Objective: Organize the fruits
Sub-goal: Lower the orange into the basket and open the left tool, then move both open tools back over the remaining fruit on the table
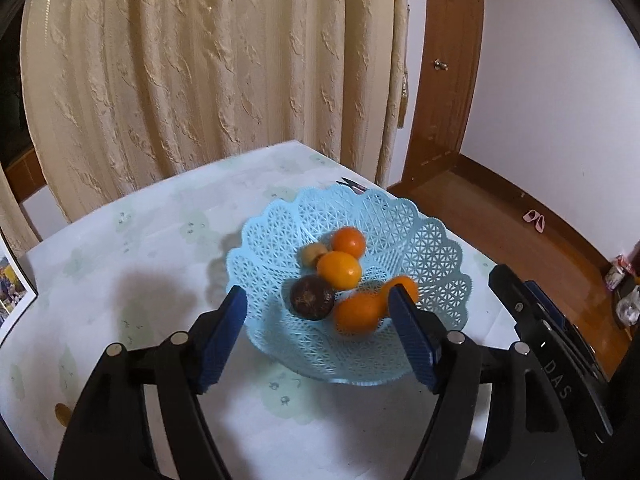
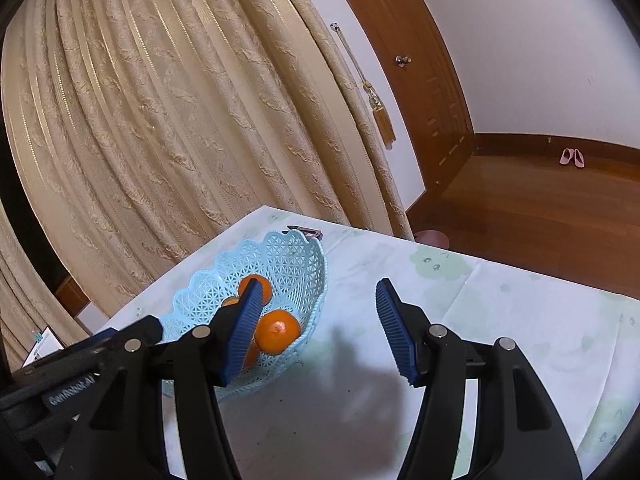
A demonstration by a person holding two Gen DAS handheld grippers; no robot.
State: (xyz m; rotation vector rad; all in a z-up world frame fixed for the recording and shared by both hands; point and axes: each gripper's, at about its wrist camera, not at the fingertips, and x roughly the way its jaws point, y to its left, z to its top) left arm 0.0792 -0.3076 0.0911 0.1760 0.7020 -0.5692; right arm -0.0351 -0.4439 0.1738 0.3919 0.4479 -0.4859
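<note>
A light blue lattice basket (image 1: 432, 252) stands on the table and holds several oranges (image 1: 339, 270), a dark purple fruit (image 1: 312, 297) and a small tan fruit (image 1: 313, 254). One orange (image 1: 356, 314) near the basket's front looks blurred. My left gripper (image 1: 318, 304) is open and empty, just above the basket's near rim. In the right wrist view the basket (image 2: 288, 264) sits left of centre with an orange (image 2: 277, 332) showing. My right gripper (image 2: 316, 328) is open and empty, to the right of the basket above the tablecloth.
The table (image 1: 140, 260) has a pale cloth with green prints. Small scissors (image 1: 352, 185) lie behind the basket near the far edge. A cream curtain (image 1: 200, 80) hangs behind. A photo (image 1: 10, 284) lies at the left edge. The wooden floor (image 2: 520, 220) lies beyond the right edge.
</note>
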